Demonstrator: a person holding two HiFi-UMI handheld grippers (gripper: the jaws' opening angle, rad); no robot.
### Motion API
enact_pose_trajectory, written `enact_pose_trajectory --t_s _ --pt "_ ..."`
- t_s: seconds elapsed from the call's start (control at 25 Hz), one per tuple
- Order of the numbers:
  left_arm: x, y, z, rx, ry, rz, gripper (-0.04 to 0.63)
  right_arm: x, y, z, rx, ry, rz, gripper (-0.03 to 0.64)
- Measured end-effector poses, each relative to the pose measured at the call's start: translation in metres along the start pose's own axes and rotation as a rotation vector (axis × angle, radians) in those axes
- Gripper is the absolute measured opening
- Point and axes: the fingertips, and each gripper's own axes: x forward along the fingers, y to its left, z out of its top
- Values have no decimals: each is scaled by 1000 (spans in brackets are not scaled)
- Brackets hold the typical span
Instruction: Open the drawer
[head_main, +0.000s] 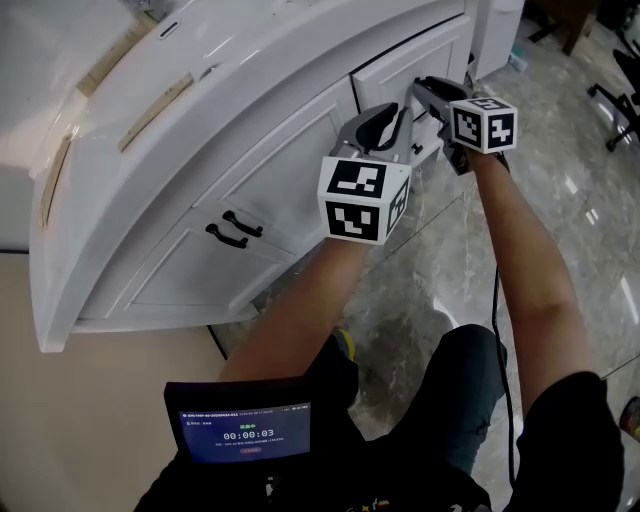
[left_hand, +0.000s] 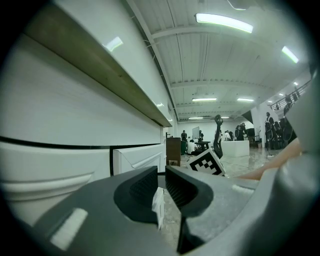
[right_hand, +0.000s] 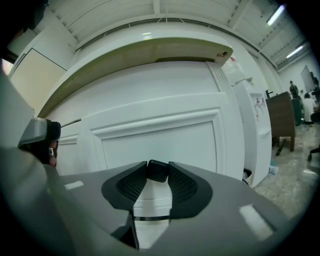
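Right gripper (right_hand: 157, 168) clamps the drawer (right_hand: 160, 142) handle (right_hand: 158, 173); best pulled straight, squarely off the cabinet front; left gripper (left_hand: 162, 181) near-closed, empty

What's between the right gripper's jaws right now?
A black handle, clamped by the right gripper, with the white cabinet front behind it. The pads cover the handle's ends.

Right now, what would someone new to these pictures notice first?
The right gripper, at the head view's upper right, has its jaws closed on a small dark handle on the white cabinet. That curved cabinet fills the head view's left half, with two black pulls on its front. The left gripper sits at the head view's centre, with nothing between its jaws.
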Motion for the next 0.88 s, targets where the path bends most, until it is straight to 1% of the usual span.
enact_pose_trajectory --t_s 0.32,0.88 --pt "3 -40 -6 8 -4 -30 49 -30 -1 -6 18 -23 9 155" --pt "2 -102 -2 19 -9 -49 49 -107 -3 -21 -14 -28 6 155"
